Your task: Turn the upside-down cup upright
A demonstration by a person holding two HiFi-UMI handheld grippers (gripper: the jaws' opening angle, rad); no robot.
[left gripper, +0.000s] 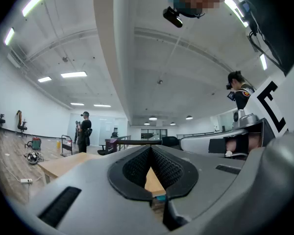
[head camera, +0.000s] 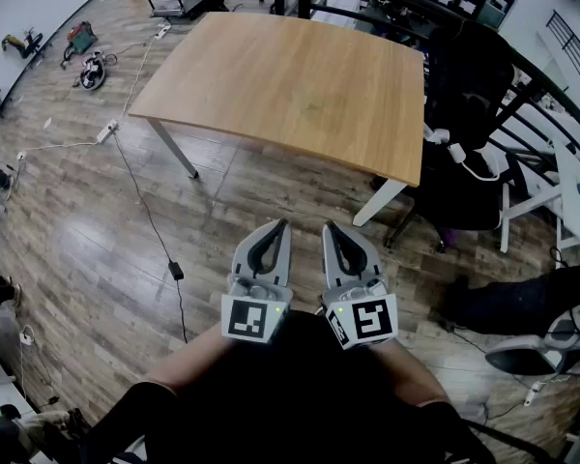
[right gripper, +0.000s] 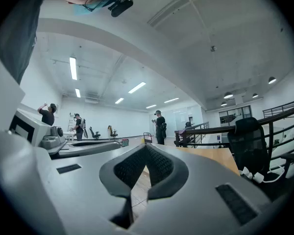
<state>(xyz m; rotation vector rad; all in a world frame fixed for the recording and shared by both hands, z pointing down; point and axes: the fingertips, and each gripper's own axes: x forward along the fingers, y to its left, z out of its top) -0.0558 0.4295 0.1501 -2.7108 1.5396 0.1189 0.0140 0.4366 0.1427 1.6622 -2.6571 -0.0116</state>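
**A:** What did the head view show that the 2 tool views did not?

**B:** It looked steeply down on both tools together at 6 o'clock. The left tool [head camera: 274, 228] and the right tool [head camera: 334, 230] sat just beside each other, level, and aimed toward 12 o'clock. The wooden worktop [head camera: 290, 85] lay ahead of them and well apart. Only that view showed the plank floor [head camera: 77, 249]. A black cable [head camera: 147, 216] ran across it at 9 o'clock, and a black office chair [head camera: 474, 104] stood at the worktop's 3 o'clock edge.

**A:** And the tool views?

**B:** Each looked along its own jaws. The left tool's ribbed pads met at the tips with nothing between them, and the right tool's jaws were closed and empty in the same way. These views also showed the room from low down, which the head view did not. There was a white ceiling with strip lights [left gripper: 73, 74], a dark railing [right gripper: 220, 129] at 3 o'clock, and a person [right gripper: 160, 127] standing beyond the worktop at 12 o'clock.

**A:** Where was the cup?

**B:** None of the 3 views showed it, so I could not place it.
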